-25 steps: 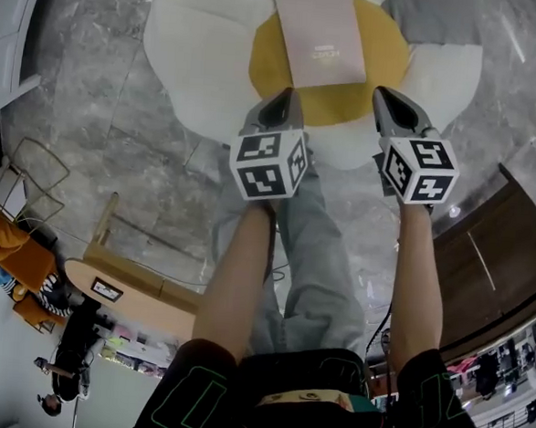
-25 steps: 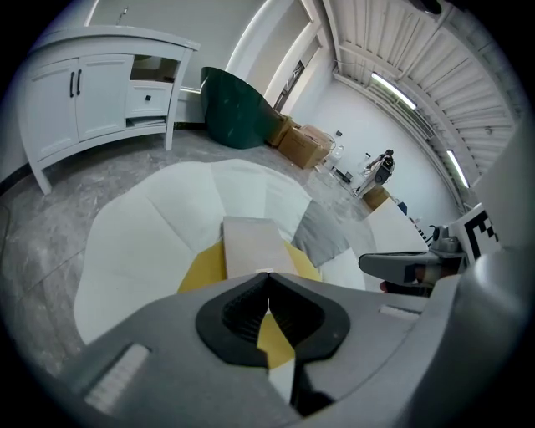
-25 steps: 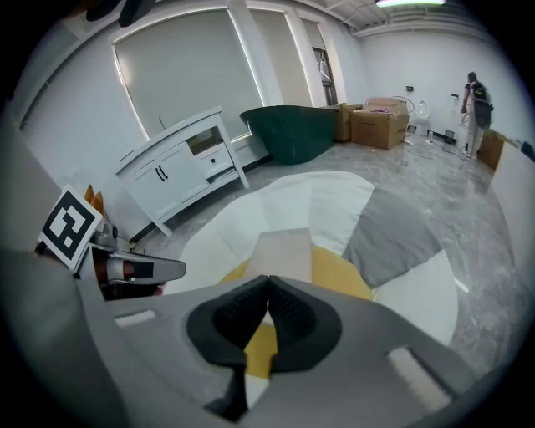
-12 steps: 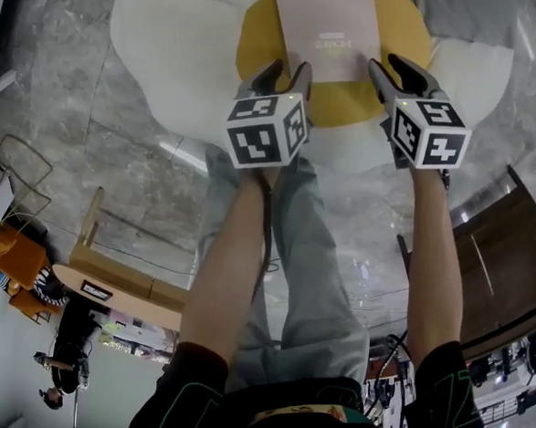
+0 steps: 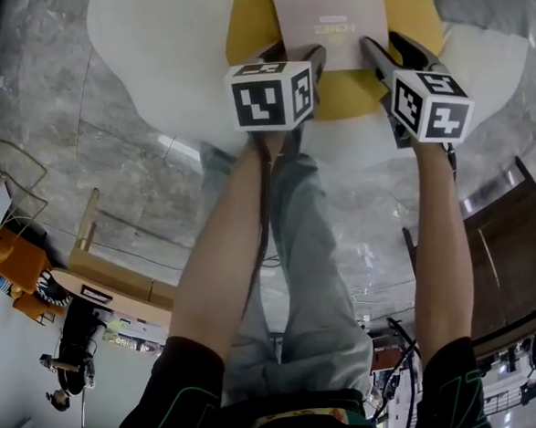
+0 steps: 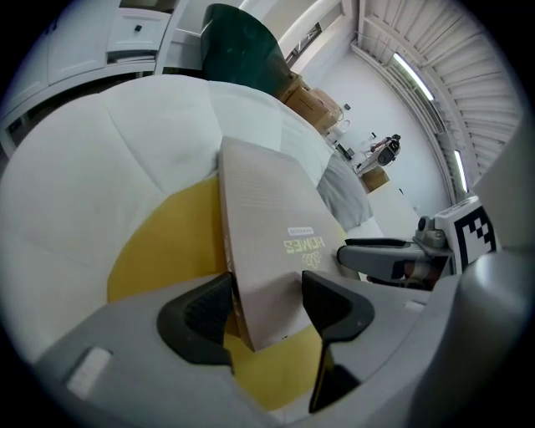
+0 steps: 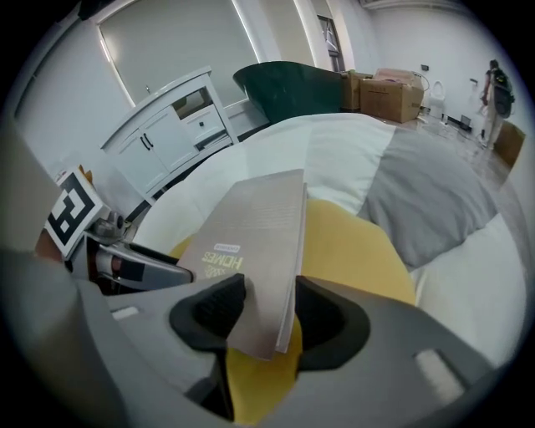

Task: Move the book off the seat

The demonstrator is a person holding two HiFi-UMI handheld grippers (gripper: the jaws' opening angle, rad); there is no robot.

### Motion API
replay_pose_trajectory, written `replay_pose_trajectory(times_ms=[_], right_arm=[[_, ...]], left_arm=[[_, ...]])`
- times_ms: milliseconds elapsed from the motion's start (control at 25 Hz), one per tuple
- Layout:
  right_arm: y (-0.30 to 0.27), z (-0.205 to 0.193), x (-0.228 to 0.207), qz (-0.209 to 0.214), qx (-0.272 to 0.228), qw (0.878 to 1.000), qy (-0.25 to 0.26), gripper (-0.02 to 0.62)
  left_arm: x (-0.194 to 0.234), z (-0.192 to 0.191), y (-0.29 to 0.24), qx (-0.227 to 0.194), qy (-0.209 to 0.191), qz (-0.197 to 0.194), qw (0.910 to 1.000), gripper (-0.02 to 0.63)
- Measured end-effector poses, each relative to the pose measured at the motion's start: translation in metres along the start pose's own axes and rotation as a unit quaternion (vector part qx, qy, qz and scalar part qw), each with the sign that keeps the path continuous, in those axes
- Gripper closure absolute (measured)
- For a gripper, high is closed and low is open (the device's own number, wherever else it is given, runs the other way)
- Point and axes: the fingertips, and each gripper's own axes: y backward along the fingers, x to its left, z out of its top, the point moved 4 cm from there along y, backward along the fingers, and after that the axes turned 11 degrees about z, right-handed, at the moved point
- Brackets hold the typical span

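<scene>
While spread wide, having just been opening, fingers [image 6: 196, 313] of the left gripper [image 6: 266, 311] straddle nothing but the near left corner of the book [image 6: 267, 226], lying between them unclamped. Same at the right gripper [image 7: 269, 316]: fingers [image 7: 209, 318] apart, also just opened, set either side of the book's near right corner, with the page edges turned toward the right-hand finger and no grip on them. Keeps the book flat and cover up on the yellow centre [image 5: 345, 95] of the seat [image 5: 151, 54], a white cushion with rounded petals. Puts the two grippers side by side at the book's near edge in the head view, one at each corner, both pointing steeply down, each with its marker cube [image 5: 269, 94] turned toward the camera. Shows each gripper from the other's view, just beside the book on the yellow patch. Adds a grey pillow [image 7: 426, 196] on the seat beyond the book, on the right. Leaves grey marble floor [image 5: 62, 148] all round the seat, and the person's legs [image 5: 302, 257] under the outstretched arms.
</scene>
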Motion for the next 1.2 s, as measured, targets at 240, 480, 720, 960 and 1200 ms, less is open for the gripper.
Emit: replay_pose_trajectory(times_ms=[240, 480, 720, 960, 1200], right_arm=[[0.009, 0.0, 0.018, 0.009, -0.001, 0.999, -0.033, 0.453], [0.034, 0.012, 0.063, 0.028, -0.012, 1.0, -0.008, 0.456], [0.073, 0.035, 0.123, 0.046, -0.029, 0.998, 0.036, 0.457], [0.097, 0.042, 0.187, 0.06, -0.042, 0.995, 0.073, 0.457], [0.103, 0.05, 0.25, 0.082, -0.045, 0.988, 0.124, 0.459]], left_arm=[[0.004, -0.002, 0.016, 0.005, -0.007, -0.003, 1.0, 0.342], [0.011, 0.002, 0.076, -0.026, -0.038, 0.027, 0.9986, 0.342], [0.016, -0.002, 0.153, -0.077, -0.01, 0.044, 0.996, 0.342], [0.034, -0.02, 0.223, -0.121, 0.006, 0.062, 0.9907, 0.342], [0.064, -0.042, 0.276, -0.164, 0.042, 0.082, 0.9822, 0.344]])
